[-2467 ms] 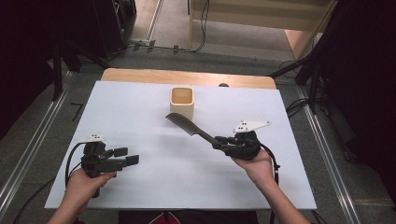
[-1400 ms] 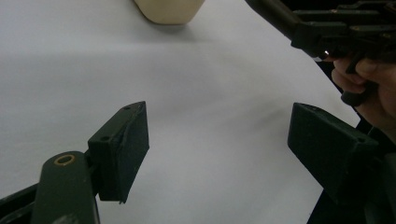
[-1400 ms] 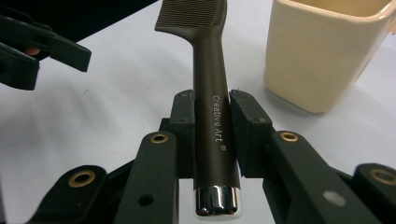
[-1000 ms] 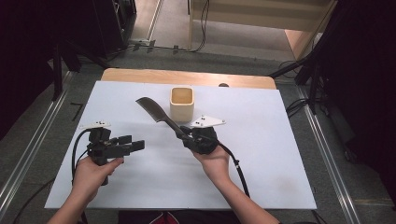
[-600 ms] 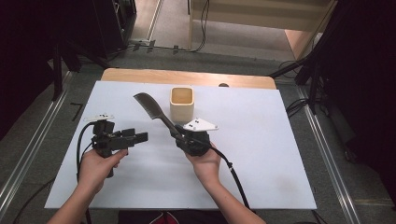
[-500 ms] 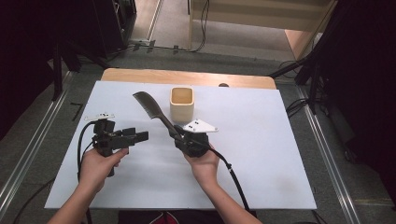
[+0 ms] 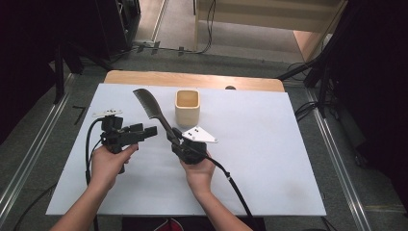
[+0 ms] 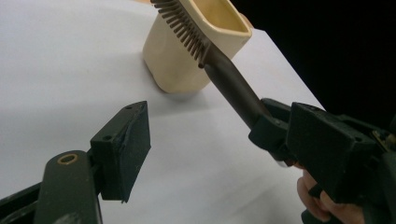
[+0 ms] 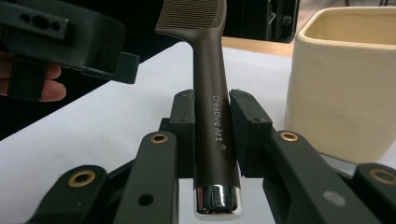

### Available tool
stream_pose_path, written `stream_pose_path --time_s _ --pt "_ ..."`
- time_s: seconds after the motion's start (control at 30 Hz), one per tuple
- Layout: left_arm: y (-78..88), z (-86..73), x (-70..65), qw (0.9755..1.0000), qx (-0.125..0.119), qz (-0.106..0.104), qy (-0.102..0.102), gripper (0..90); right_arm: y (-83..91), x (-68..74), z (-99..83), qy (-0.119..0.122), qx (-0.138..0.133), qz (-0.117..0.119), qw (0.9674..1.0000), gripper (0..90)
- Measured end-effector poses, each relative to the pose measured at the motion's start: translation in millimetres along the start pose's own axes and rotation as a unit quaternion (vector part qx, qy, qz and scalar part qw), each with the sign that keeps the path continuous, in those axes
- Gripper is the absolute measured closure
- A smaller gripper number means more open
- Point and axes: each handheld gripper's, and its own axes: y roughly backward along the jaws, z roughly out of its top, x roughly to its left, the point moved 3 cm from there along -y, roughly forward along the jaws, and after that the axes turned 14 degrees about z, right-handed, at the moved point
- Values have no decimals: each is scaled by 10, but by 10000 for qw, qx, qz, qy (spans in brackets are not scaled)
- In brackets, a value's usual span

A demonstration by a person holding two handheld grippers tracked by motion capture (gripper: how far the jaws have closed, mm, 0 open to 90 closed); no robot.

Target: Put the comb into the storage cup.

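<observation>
The comb (image 7: pixel 153 111) was held by the lower end of its handle between the closed jaws of the right gripper (image 7: pixel 179 140), clear of the table and just left of the cream cup (image 7: pixel 187 107), which stood open-topped toward the far middle of the white table sheet (image 7: pixel 269 159). Its long axis was seen to run up and away from that gripper toward the far left, teeth end farthest out. The left gripper (image 7: pixel 149 132) was held just to the left of the handle, jaws spread apart and empty, pointed across at it; in the left gripper view the handle (image 8: pixel 233 88) lay ahead and to the right of the one pad (image 8: pixel 123 149) seen. A handover was judged likely, the left hand (image 7: pixel 108 161) being the nearer free one. A wooden edge (image 7: pixel 192 79) was seen beyond the sheet, and a dim room with cables on the floor.
</observation>
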Motion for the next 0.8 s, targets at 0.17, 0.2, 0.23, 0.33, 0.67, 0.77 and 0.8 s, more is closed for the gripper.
stream_pose_path --time_s 0.17,0.2,0.23,0.33,0.67,0.77,0.8 --pt "-41 38 -7 10000 -32 33 28 227 -24 19 -19 2 -63 -52 10000 701" --pt "-47 47 -5 10000 -40 44 28 227 -28 25 -23 37 -83 -77 9999 701" --pt "-56 56 -5 9999 -60 71 45 227 -30 30 -27 64 -100 -118 9999 701" --pt "-85 79 -5 9997 -107 83 185 233 -40 44 -36 92 -186 -156 9997 701" --pt "-216 116 -52 9988 -203 138 413 246 -67 64 -24 -30 -391 -167 9991 701" --pt "-238 114 -74 9987 -267 191 396 250 -70 68 -19 -50 -421 -144 9990 701" --pt "-253 114 -97 9985 -304 203 398 262 -75 77 -23 -49 -428 -158 9989 701"
